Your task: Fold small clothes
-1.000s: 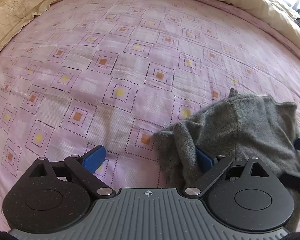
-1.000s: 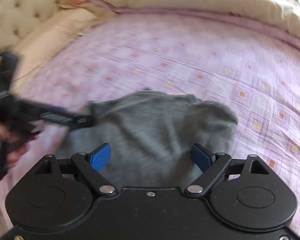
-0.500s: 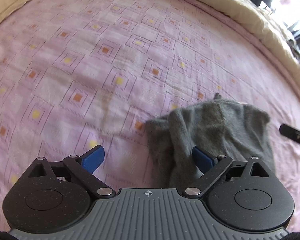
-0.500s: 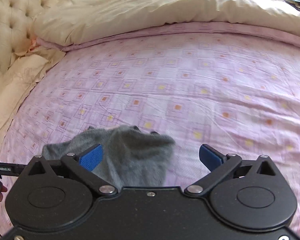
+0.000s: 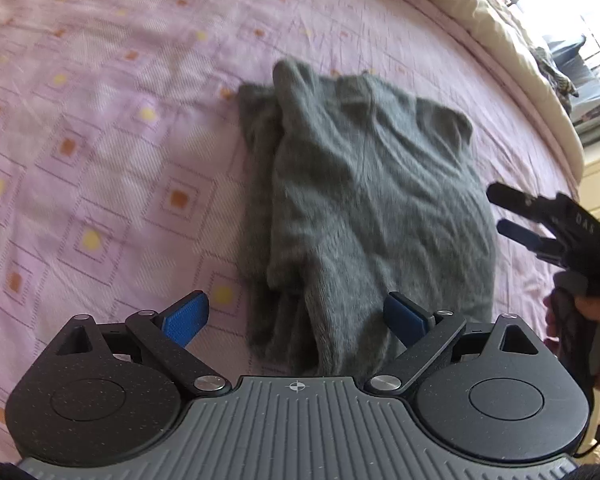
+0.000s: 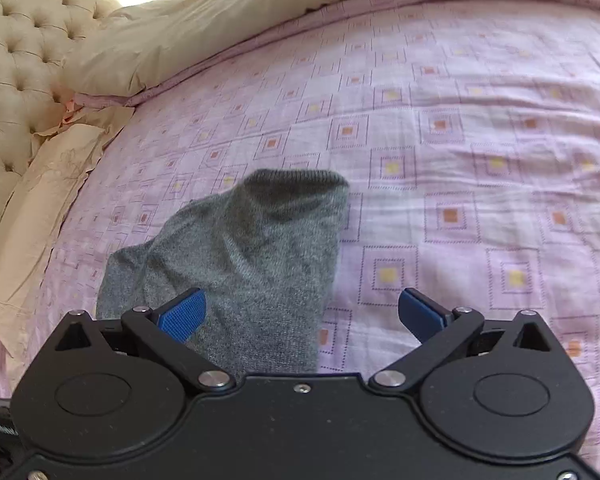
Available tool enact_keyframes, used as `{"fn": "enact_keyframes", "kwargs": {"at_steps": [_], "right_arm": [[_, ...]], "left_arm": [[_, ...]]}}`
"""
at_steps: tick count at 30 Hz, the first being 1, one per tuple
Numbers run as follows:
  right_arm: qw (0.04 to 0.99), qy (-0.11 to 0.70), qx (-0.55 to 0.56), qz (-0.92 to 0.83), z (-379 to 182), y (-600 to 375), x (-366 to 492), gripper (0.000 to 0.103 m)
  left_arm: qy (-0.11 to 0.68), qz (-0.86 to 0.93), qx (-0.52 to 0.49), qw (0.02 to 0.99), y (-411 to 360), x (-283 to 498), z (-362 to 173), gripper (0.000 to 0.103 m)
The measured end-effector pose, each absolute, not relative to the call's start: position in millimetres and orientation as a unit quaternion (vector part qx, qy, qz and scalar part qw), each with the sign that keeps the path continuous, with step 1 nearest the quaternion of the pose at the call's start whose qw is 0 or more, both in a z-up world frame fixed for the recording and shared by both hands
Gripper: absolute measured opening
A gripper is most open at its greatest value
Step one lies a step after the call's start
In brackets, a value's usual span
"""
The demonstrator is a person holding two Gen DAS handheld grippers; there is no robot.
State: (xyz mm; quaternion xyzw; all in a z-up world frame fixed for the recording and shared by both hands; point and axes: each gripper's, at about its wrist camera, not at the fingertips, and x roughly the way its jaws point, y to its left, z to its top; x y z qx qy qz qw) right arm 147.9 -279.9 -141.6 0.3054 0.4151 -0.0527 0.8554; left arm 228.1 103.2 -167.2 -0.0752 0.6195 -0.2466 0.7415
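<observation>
On the bed (image 5: 100, 160), both released tongs (image 5: 296, 316) (image 6: 302, 312) should pinch the grey garment's (image 5: 372, 200) edge squarely before folding.

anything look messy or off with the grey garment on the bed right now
The grey garment lies bunched rather than flat: its left edge is rolled into thick lengthwise ridges, and wrinkles cross the middle. Both the left claw and the right claw are open and hold nothing. Nothing looks torn or spilled.
</observation>
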Motion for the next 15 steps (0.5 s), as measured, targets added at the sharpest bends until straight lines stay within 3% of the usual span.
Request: {"fn": "enact_keyframes", "kwargs": {"at_steps": [15], "right_arm": [[0.837,0.42,0.351,0.006,-158,-279,184,0.103]], "left_arm": [[0.6,-0.328,-0.079,0.726,63,240,-186,0.101]]}}
